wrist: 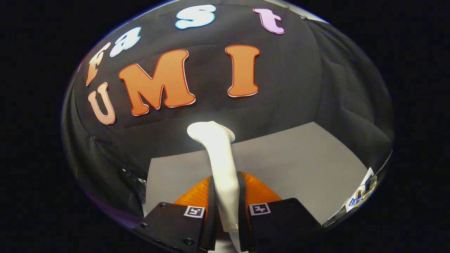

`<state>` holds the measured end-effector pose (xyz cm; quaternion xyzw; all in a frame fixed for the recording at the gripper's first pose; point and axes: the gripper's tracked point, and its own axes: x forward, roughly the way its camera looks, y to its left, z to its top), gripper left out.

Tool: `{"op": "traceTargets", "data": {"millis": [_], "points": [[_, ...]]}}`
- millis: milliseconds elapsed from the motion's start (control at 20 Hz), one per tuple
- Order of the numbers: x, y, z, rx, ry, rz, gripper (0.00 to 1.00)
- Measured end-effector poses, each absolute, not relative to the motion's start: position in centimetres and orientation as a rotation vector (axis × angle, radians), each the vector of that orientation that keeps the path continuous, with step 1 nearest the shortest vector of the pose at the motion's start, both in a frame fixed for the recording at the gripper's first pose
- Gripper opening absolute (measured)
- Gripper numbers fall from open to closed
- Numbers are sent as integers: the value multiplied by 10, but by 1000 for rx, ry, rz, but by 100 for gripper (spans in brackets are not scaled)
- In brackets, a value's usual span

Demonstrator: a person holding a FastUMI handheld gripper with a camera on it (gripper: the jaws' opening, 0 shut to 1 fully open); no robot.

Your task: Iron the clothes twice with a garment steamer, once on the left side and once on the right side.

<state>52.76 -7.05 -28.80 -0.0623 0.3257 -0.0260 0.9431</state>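
The gripper [225,211] pinches the white, smooth plastic garment steamer [219,158] by its slim handle, head rising toward twelve o'clock over the grey table [299,158]; seemingly rigid, light, slippery.

White garment steamer [220,158] in gripper [226,218]; grey table [299,158]; black booth wall [295,88]

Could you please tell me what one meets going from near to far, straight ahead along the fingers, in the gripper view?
Gripper shut on the white steamer handle → steamer head → grey table → black booth wall.
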Motion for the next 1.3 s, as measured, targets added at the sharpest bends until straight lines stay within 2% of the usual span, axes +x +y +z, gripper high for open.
{"op": "traceTargets", "data": {"millis": [200,700,1300], "points": [[504,-68,-246,-84,541,-26,32],[384,-48,-157,-88,363,67,32],[225,1,-48,-84,153,55,32]]}}
